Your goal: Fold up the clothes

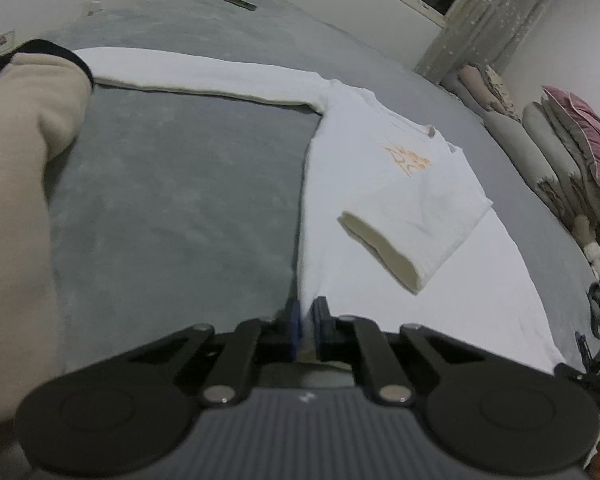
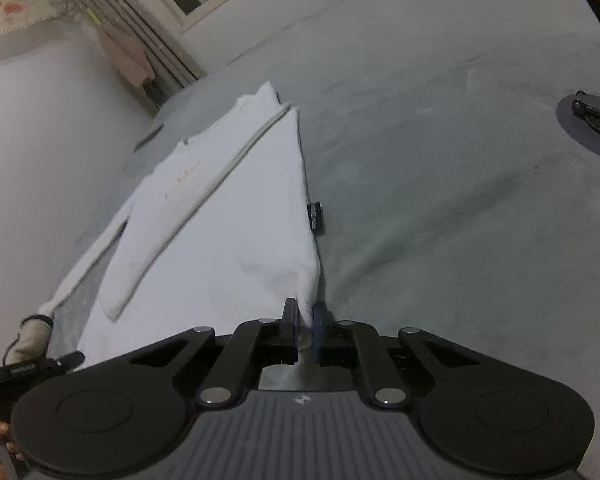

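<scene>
A white long-sleeved shirt (image 1: 380, 208) with orange lettering lies on the grey bed (image 1: 172, 208). One sleeve (image 1: 404, 240) is folded across the body; the other sleeve (image 1: 204, 76) stretches out to the left. My left gripper (image 1: 306, 320) is shut on the shirt's hem at its left corner. In the right wrist view the same shirt (image 2: 228, 216) runs away from me, and my right gripper (image 2: 305, 320) is shut on the hem's right corner. A black tag (image 2: 315, 216) sticks out at the shirt's right edge.
My beige-sleeved arm (image 1: 16, 208) fills the left of the left wrist view. Folded bedding and pillows (image 1: 560, 152) are stacked at the bed's right side. A dark round object (image 2: 590, 124) lies on the bed at far right. Curtains (image 2: 140, 28) and a window stand beyond.
</scene>
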Demonstrator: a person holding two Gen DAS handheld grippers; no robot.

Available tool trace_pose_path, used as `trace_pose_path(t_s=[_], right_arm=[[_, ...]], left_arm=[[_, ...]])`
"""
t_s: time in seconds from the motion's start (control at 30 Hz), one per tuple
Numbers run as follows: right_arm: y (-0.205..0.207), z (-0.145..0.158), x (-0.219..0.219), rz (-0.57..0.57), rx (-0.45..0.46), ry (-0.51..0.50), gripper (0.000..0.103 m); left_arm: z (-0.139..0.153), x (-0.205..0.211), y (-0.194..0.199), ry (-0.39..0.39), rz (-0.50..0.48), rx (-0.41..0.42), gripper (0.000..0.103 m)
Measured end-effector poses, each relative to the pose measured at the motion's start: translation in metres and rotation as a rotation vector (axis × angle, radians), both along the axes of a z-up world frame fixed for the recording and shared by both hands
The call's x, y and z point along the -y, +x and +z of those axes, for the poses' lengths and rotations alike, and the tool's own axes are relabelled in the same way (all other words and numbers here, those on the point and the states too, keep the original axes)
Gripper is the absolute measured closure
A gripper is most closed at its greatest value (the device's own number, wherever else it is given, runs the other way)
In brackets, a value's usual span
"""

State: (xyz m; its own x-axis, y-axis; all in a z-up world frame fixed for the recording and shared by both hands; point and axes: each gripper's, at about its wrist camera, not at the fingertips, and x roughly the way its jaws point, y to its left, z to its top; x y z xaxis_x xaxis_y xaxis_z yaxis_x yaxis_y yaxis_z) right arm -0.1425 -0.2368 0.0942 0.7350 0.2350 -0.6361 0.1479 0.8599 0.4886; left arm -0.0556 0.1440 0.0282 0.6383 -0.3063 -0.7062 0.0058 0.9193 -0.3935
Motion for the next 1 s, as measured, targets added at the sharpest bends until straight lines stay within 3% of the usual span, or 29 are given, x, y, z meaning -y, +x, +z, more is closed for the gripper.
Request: trace_pose_path(t_s=[0.2,0.47,0.6,0.77,0.87,0.93,1.0], right_arm=[[-0.017,0.027,-0.005,0.027,0.073,-0.085,0.096],[-0.019,0.028,-0.009,0.018,0.064,-0.198,0.097],[-0.014,0.018,-0.011,0.032,0.012,-0.236,0.096],[-0.017,0.03,-0.02,0.04,0.046,-0.362,0.091],[-0.012,0.043,-0.027,0.017,0.09,-0.43,0.086],[-0.005,0.052,-0.033,0.029,0.121,-0.438,0.081],[0.008,0.059,-0.046,0.069,0.146,-0.441,0.078]], left_arm=[[0.012,0.011,-0.009,0.036,-0.009,0.013,0.098],[0.003,0.016,-0.009,0.086,-0.028,-0.002,0.098],[0.006,0.018,-0.011,0.127,-0.058,0.008,0.095],[0.02,0.004,-0.005,0.103,-0.025,0.008,0.091],[0.038,-0.009,0.017,0.126,0.046,0.018,0.09],[0.051,-0.019,0.033,0.143,0.096,0.025,0.086],[0.063,-0.028,0.049,0.161,0.146,0.032,0.07]])
